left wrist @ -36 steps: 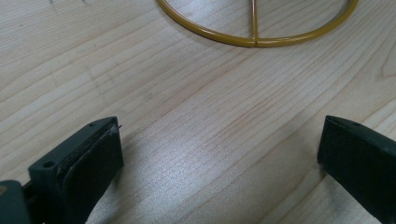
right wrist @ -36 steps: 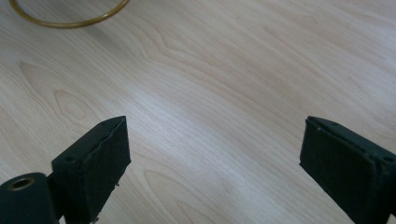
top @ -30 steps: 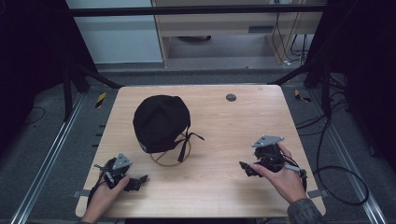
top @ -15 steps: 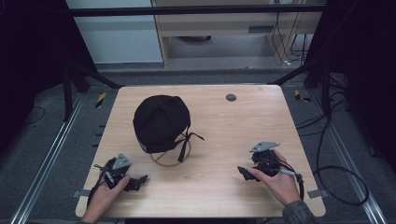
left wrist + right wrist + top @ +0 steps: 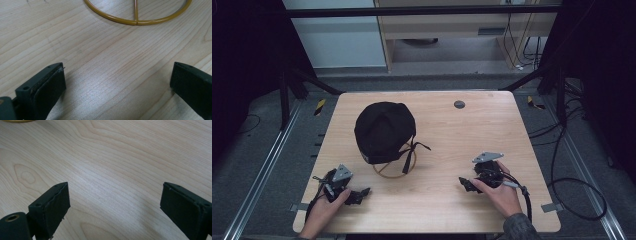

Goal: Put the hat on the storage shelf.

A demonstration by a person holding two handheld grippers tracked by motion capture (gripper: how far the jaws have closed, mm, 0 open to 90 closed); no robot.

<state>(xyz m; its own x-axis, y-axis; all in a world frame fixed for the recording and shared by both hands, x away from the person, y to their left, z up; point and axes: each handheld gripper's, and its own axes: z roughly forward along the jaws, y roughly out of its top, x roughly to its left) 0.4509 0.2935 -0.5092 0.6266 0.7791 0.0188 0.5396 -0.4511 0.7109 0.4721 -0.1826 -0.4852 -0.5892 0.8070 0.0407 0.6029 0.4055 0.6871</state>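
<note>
Wooden surface [image 5: 512,125] spans centre of high view. Black cap [image 5: 384,131] sits left of centre, atop yellow wire ring stand [image 5: 394,166], cords dangling at its right. Right gripper [image 5: 469,184] at lower right, jaws wide, holding nothing. Left gripper [image 5: 358,194] at lower left, jaws wide, empty, near stand. Small dark disc [image 5: 459,104] near far edge.

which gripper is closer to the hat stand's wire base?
The left gripper. It sits just below the yellow wire base ring, which fills the top of its own view; the right gripper lies farther off to the side.
</note>
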